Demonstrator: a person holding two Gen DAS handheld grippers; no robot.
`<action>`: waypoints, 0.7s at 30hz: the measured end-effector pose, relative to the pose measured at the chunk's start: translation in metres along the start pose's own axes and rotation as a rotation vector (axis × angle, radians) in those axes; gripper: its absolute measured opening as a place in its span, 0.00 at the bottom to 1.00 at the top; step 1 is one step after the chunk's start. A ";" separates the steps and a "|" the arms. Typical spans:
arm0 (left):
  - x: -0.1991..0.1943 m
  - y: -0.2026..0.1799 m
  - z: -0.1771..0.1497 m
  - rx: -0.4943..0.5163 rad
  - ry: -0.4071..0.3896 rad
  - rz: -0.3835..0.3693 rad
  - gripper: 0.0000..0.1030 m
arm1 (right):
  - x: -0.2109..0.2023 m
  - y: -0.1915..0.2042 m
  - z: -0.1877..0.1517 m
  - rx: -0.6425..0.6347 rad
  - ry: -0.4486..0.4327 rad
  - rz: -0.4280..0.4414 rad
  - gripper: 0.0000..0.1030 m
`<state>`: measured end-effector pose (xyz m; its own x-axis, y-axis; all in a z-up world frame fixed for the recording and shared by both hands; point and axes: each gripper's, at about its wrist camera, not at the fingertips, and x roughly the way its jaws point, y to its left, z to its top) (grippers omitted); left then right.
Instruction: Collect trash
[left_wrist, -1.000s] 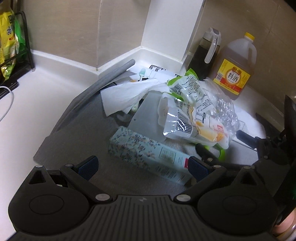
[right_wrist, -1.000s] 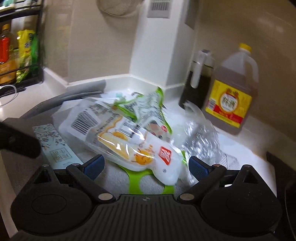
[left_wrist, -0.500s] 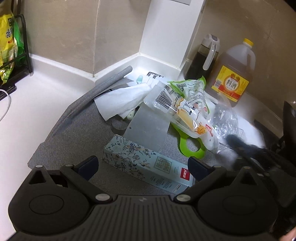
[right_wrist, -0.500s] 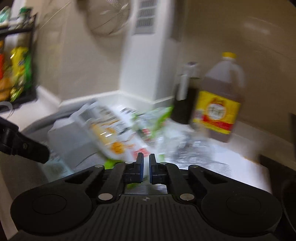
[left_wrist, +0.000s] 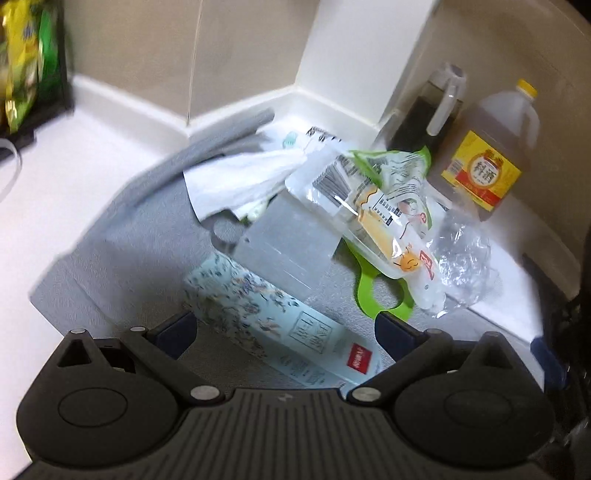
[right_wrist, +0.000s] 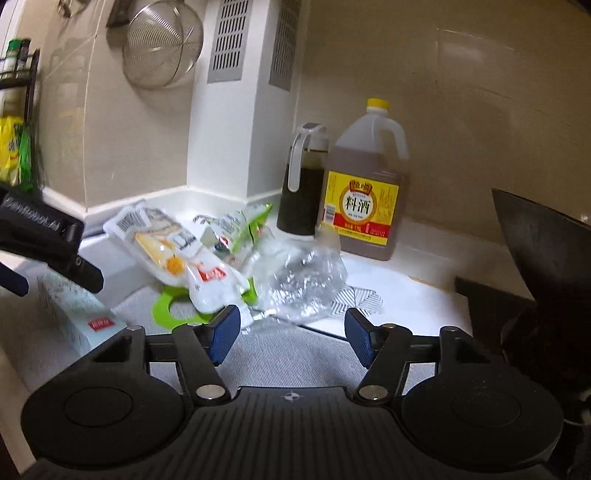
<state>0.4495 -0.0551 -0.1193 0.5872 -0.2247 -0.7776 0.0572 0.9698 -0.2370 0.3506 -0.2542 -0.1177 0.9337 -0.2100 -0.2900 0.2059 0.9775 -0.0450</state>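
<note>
Trash is heaped on a grey mat (left_wrist: 110, 258) in the counter corner: printed snack wrappers (left_wrist: 384, 221) (right_wrist: 177, 254), crumpled clear plastic (left_wrist: 461, 258) (right_wrist: 303, 280), a white tissue (left_wrist: 243, 177), a green plastic cut-out (left_wrist: 369, 295) and a grey sheet (left_wrist: 288, 243). A pale floral box (left_wrist: 266, 317) (right_wrist: 77, 317) lies nearest, running between the fingers of my left gripper (left_wrist: 284, 332), which is open and not touching it. My right gripper (right_wrist: 291, 334) sits just short of the clear plastic, its jaws opening with nothing between them.
A cooking-wine jug (right_wrist: 365, 184) and a dark sauce bottle (right_wrist: 303, 192) stand against the wall behind the heap. A black wok (right_wrist: 546, 251) fills the right side. A rack with yellow packets (left_wrist: 26, 55) is at far left. A strainer (right_wrist: 162, 48) hangs on the wall.
The right gripper shut, pushed the snack wrappers leftward onto the heap, then drew back to the right with its jaws apart again. The left gripper sank a little toward the floral box.
</note>
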 end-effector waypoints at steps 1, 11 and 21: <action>0.005 0.000 0.001 -0.021 0.026 0.002 1.00 | 0.001 0.000 -0.001 -0.011 -0.007 -0.008 0.66; 0.033 -0.004 0.006 -0.049 0.072 0.114 1.00 | 0.063 0.042 0.017 -0.178 0.054 0.118 0.71; 0.041 -0.001 0.009 -0.058 0.065 0.149 0.98 | 0.091 0.083 0.027 -0.311 0.061 0.090 0.60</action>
<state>0.4810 -0.0641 -0.1460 0.5322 -0.0865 -0.8422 -0.0740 0.9862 -0.1481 0.4603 -0.1929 -0.1219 0.9229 -0.1299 -0.3625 0.0150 0.9528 -0.3033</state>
